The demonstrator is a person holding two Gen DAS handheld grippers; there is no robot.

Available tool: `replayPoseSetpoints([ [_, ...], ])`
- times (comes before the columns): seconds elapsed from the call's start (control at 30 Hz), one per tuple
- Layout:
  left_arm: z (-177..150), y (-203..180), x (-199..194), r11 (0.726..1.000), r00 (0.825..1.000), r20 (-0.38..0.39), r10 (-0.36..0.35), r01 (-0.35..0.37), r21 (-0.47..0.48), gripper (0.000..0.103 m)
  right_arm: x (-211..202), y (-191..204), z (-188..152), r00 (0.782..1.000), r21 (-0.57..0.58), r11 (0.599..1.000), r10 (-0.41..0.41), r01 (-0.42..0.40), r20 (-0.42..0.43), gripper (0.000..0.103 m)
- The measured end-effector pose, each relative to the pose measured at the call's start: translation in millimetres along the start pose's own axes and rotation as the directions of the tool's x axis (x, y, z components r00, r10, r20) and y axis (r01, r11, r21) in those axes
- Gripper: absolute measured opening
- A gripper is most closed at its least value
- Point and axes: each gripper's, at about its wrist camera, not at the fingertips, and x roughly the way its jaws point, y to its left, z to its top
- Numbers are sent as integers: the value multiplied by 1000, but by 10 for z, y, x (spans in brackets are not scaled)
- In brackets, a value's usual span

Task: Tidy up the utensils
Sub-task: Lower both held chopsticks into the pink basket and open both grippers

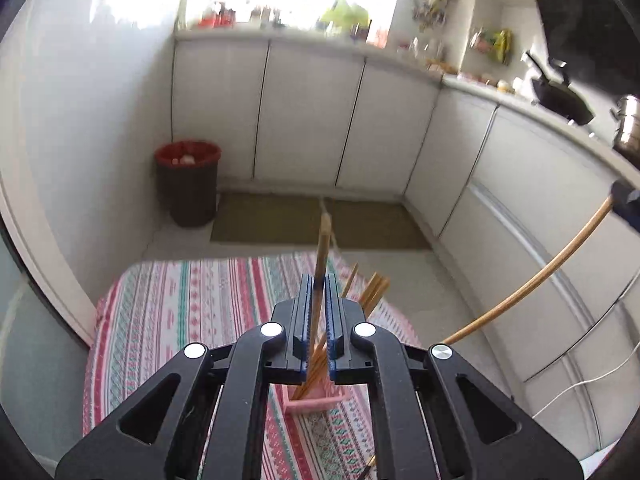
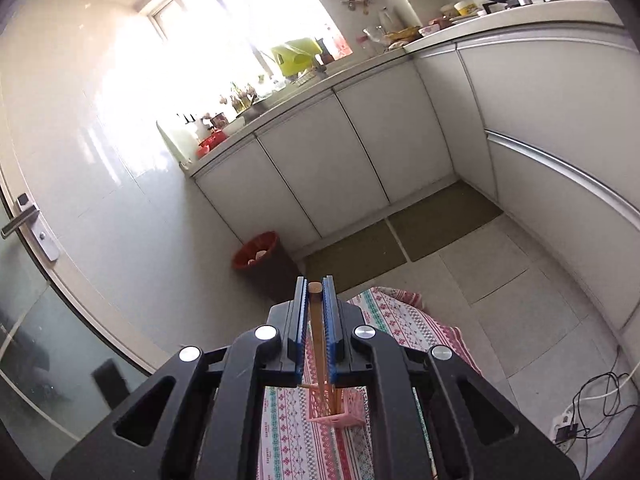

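Left gripper (image 1: 319, 280): blue pads pinched on a wooden chopstick (image 1: 322, 252), which sticks out past the fingertips and runs back down between them toward the holder.
Right gripper (image 2: 316, 282): clamped on a second chopstick (image 2: 315, 312); its blunt round end sits just at the fingertips, the shaft dropping straight down below.
Pink holder (image 1: 316, 398): a slotted plastic caddy standing on the cloth, directly under both grippers; in the right wrist view it shows again (image 2: 340, 416) with sticks already upright inside.
Loose bundle (image 1: 370, 292): more chopsticks fan out of the holder, tilting right, just beside the left fingers.
Striped tablecloth (image 1: 180, 312): its far edge curves off close behind the holder, its right edge close too; bare cloth lies to the left.
Long bamboo handle (image 1: 540, 276): arcs in from the right, off the table's edge, over floor.
Floor beyond: tiles and olive mats (image 2: 440, 220) open up toward white cabinets.
Red-rimmed bin (image 1: 188, 182): against the left wall, well apart.
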Motion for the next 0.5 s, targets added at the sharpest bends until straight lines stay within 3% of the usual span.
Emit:
replayPoseSetpoints([
  [0.03, -34, 20, 75, 1000, 1000, -20, 7, -7, -5, 11, 68, -1, -8, 1000, 0, 1000, 0, 0, -13, 8],
  [0.07, -53, 38, 107, 1000, 999, -33, 7, -7, -10, 24, 73, -11, -47, 1000, 0, 1000, 0, 0, -20, 8],
  [0.13, -63, 94, 61, 999, 1000, -17, 13, -14, -31, 38, 192, -12, -76, 999, -2, 1000, -3, 3, -35, 8],
  [0.33, 11, 257, -236, 997, 998, 56, 37, -33, -65, 41, 440, 67, -204, 998, -9, 1000, -6, 6, -60, 8],
  [0.5, 27, 389, -343, 996, 996, 69, 55, -50, -79, 43, 624, 203, -318, 998, -23, 1000, -4, 2, -56, 8],
])
